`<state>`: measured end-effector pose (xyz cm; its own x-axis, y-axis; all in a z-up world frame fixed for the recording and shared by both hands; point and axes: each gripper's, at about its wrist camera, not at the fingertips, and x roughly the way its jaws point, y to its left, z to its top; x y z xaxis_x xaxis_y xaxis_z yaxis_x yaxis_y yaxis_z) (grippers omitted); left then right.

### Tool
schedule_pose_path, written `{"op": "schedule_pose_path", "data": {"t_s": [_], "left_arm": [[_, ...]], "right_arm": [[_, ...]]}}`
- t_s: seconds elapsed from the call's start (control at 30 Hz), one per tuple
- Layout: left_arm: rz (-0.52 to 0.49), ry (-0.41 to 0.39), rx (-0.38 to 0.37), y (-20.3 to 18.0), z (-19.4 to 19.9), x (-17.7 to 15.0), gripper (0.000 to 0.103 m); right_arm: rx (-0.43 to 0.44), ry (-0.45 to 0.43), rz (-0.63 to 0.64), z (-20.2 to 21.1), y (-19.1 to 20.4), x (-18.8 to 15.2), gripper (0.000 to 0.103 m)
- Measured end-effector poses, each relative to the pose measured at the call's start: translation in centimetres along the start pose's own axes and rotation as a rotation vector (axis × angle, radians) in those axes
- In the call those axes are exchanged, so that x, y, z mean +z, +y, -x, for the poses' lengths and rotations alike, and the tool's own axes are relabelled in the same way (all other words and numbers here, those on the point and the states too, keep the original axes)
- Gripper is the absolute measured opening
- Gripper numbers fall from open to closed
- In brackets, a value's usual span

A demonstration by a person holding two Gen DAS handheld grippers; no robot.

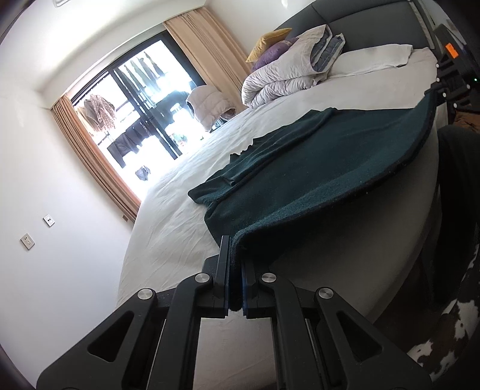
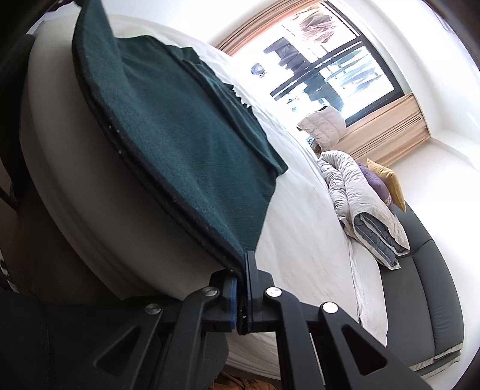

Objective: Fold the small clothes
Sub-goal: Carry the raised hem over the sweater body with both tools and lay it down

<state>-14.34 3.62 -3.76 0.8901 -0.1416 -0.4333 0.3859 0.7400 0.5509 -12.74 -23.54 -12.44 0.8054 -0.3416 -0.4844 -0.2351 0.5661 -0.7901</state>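
Both grippers, left point(image 1: 235, 264) and right point(image 2: 242, 279), have fingers clamped on one green garment point(image 1: 315, 168) over one bed point(image 1: 168, 216).

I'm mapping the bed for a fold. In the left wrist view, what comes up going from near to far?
left gripper clamped on the dark green garment → the garment spread over the bed sheet → rolled grey duvet → yellow cushion by the headboard.
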Motion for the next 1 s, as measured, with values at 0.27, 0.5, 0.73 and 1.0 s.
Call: {"op": "schedule_pose_path", "data": {"t_s": [0.27, 0.5, 0.73, 1.0], "left_arm": [[0.035, -0.019, 0.03, 0.5, 1.0, 0.6, 0.004], [0.095, -0.032, 0.047, 2.6, 0.9, 2.0, 0.004], [0.127, -0.04, 0.066, 5.2, -1.6, 4.8, 0.004], [0.195, 0.011, 0.054, 9.7, -11.0, 8.3, 0.004]], "right_arm": [[-0.021, -0.05, -0.076, -0.1, -2.8, 2.4, 0.003], [-0.009, -0.106, -0.197, -0.7, -7.5, 4.4, 0.003], [0.003, -0.138, -0.26, -4.9, -10.4, 8.0, 0.003], [0.077, -0.085, -0.278, -13.9, -13.1, 13.5, 0.003]]}}
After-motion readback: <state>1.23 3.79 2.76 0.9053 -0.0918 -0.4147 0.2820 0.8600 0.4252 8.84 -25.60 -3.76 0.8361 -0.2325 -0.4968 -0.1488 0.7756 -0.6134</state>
